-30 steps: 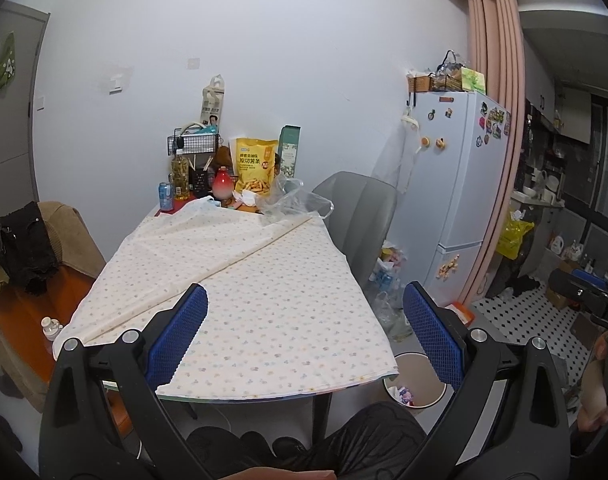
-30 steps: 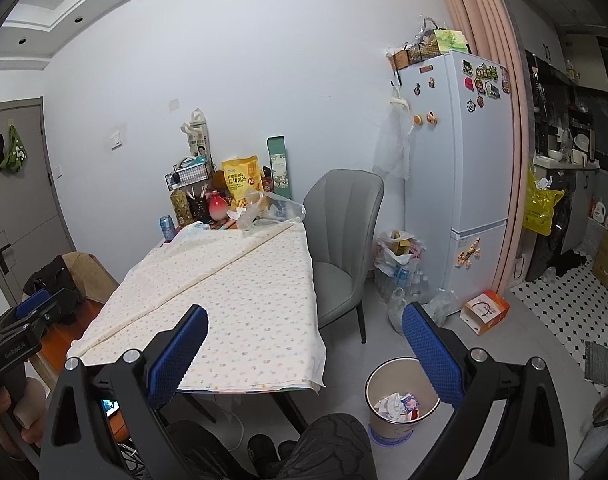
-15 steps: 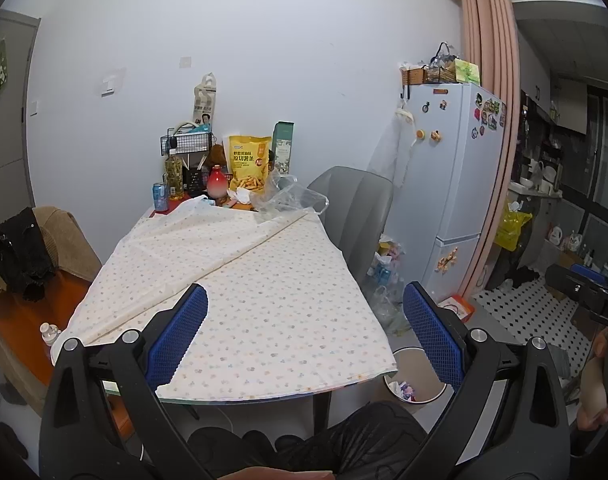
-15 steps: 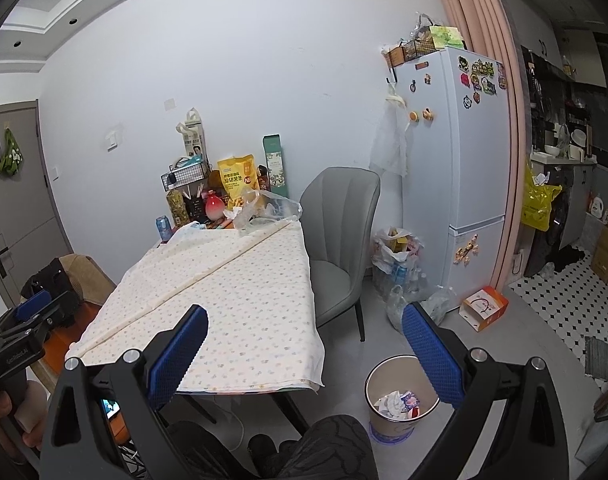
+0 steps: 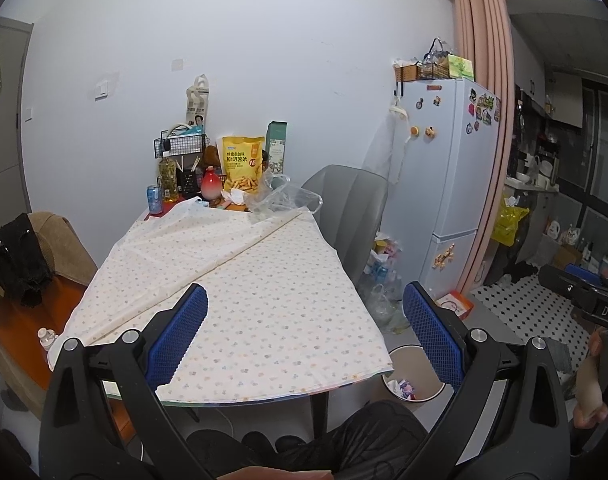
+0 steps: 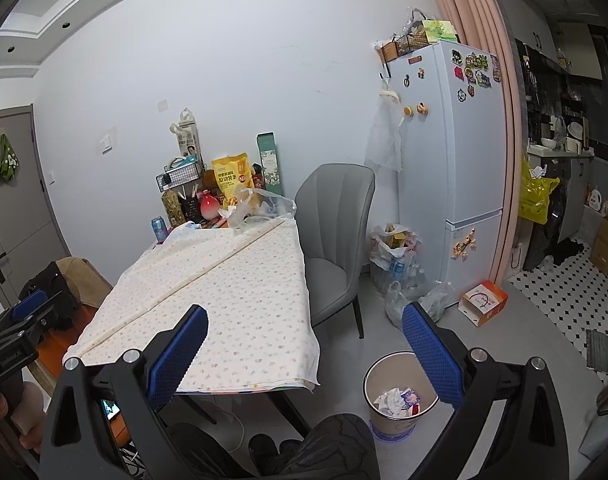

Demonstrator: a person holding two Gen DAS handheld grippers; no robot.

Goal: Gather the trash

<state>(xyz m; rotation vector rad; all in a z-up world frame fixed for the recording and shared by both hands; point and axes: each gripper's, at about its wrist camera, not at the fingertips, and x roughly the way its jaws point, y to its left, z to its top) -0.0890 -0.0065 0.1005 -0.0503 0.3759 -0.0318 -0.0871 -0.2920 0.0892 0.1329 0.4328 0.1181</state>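
Two grippers I'm holding above the table's near end, left gripper (image 5: 306, 328) and right gripper (image 6: 304, 342) both gaping wide and carrying nothing, crumpled plastic bag (image 5: 282, 200) lying at the cloth-covered table's (image 5: 264, 300) far end, bin (image 6: 400, 392) sitting on the floor beside it, seemingly holding paper scraps.

Table (image 5: 240, 398) under a flowered cloth (image 5: 244, 296); at its far end a yellow snack bag (image 5: 242, 164), crumpled clear plastic (image 5: 280, 200), blue can (image 5: 154, 199), red vase (image 5: 211, 184).

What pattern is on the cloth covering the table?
Cream tablecloth with small scattered pastel floral dots; clearest in the left wrist view.
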